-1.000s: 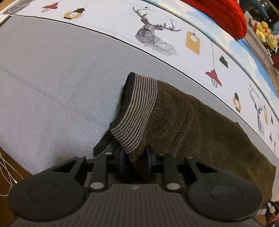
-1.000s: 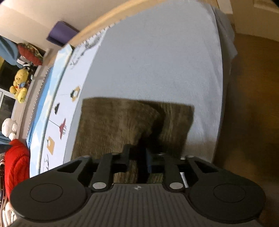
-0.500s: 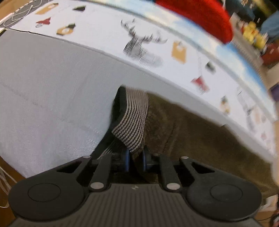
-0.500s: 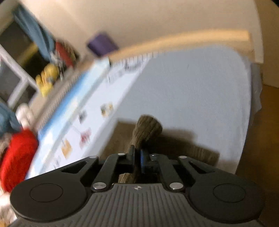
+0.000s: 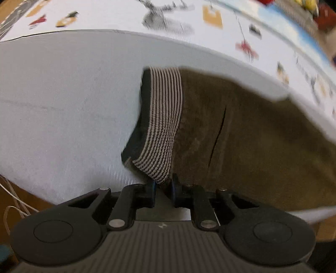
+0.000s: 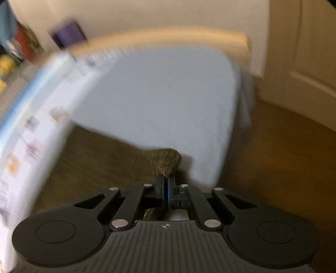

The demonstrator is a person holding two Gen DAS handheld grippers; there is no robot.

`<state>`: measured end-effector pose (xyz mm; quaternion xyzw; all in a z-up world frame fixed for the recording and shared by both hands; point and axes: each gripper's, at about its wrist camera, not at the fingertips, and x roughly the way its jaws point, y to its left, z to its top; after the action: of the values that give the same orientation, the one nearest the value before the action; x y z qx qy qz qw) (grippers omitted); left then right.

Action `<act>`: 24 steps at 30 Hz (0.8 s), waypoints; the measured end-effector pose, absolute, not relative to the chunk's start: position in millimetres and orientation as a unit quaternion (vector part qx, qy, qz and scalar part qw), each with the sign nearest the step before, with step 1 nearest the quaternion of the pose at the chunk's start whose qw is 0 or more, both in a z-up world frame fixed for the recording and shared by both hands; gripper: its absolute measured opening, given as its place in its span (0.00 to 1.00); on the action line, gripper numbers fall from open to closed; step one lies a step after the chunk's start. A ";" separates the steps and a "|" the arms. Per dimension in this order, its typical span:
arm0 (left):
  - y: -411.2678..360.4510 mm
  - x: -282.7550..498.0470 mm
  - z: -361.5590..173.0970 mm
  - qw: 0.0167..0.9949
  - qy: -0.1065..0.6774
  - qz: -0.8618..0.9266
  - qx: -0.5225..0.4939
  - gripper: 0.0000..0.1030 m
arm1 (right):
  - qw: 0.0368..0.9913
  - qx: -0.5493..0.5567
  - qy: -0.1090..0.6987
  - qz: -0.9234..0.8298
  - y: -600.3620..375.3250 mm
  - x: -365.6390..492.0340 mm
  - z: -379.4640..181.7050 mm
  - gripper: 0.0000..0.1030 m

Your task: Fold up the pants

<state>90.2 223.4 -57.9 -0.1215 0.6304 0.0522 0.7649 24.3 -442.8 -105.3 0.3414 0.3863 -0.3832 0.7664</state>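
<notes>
Two black two-finger grippers hold one garment. The left gripper (image 5: 163,184) has its jaws narrowly parted around the near corner of the striped waistband (image 5: 162,124); the jaws have just been opening slightly, and the corner sits between the fingertips. The right gripper (image 6: 166,184) is clamped tight on a bunched tuft of fabric that fans out just above its fingers.

The garment is a pair of olive-brown corduroy pants (image 5: 241,134) with a fine ribbed nap. The knit waistband carries thin beige and dark stripes and a black inner edge. A dark slit runs down the panel beside the waistband.

The pants lie on a pale grey sheet (image 5: 63,105). Beyond it lies a white printed cover (image 5: 126,19) with deer and lantern motifs.
</notes>
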 end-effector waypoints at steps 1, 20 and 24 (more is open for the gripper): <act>224.0 90.8 -57.6 0.764 0.632 0.055 -0.117 0.21 | 0.757 0.355 0.390 -0.385 -446.5 21.0 -109.2 0.07; 191.0 93.9 -6.2 0.863 0.497 0.088 0.007 0.32 | 0.907 0.180 0.286 -0.253 -352.9 60.0 -25.7 0.21; 190.3 92.1 -8.8 0.859 0.501 0.099 0.041 0.32 | 0.916 0.175 0.292 -0.210 -324.2 73.7 -15.1 0.21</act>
<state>92.1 190.3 -8.8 0.0414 0.5011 0.0989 0.8587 73.7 -324.2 -15.1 0.1754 0.2925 -0.2096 0.9164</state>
